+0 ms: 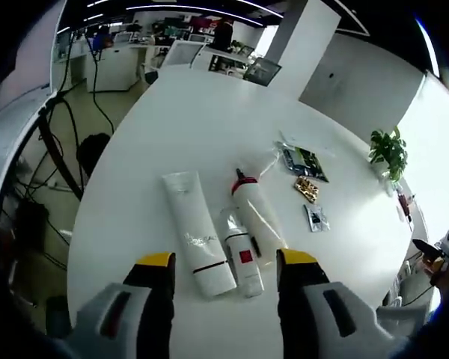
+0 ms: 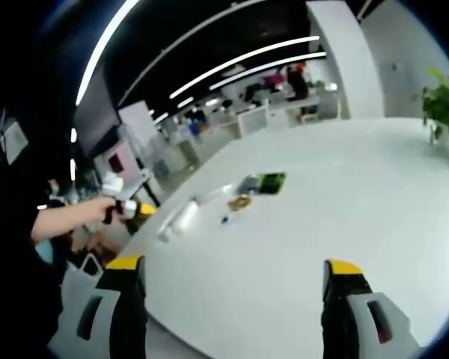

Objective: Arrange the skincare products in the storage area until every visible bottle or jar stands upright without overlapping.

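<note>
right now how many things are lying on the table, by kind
white tubes lying flat: 3, a long tube, a short tube, a red-capped tube
sachets or packets: 3, a green packet, a gold packet, a small sachet
potted plant: 1
total: 7

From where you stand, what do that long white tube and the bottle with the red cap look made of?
The white tube looks like soft matte plastic, flat and crimped at one end. The red-capped bottle seems wrapped in clear glossy film, judging by its glints. The table looks smooth white laminate.
</note>
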The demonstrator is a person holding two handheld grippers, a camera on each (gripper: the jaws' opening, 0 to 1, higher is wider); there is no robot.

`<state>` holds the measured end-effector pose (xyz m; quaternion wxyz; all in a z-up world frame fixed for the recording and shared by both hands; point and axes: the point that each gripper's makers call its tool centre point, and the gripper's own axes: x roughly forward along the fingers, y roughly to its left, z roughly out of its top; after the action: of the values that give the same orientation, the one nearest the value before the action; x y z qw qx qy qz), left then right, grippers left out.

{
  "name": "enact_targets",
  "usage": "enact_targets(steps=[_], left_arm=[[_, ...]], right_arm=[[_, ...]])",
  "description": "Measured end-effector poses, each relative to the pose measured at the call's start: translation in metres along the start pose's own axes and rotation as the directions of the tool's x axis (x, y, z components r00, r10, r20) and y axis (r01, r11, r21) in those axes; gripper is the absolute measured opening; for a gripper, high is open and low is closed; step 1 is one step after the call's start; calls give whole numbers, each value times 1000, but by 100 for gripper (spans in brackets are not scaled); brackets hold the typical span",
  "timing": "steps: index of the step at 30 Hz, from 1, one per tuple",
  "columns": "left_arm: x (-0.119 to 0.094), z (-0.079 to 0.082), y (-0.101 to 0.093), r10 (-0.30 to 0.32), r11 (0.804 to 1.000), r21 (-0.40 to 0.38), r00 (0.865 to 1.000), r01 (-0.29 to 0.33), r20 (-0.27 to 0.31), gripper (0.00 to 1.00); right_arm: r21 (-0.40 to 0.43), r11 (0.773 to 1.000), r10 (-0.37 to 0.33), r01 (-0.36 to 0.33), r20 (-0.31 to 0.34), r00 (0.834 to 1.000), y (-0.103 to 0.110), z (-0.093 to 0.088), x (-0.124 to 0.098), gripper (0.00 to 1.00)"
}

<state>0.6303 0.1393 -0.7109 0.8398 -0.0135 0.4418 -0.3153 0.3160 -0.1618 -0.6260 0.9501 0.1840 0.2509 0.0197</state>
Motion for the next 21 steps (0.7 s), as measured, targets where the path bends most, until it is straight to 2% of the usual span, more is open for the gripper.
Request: enact_targets(steps=[12,15,21], left_arm=[[14,5,15,24,1000,-18,1000,-24,-19,47],[20,9,22,25,998,-64,1000,-26,-18,46],[28,13,25,35,998,-60,999,-36,-33,46]], right_arm=[[0,1000,-4,4,-9,1000,-2,-1,2,97],[-4,1000,7,-7,-19,1000,0,-1,4,97],[-9,1000,18,-18,-15,1000,2,3,8,97]])
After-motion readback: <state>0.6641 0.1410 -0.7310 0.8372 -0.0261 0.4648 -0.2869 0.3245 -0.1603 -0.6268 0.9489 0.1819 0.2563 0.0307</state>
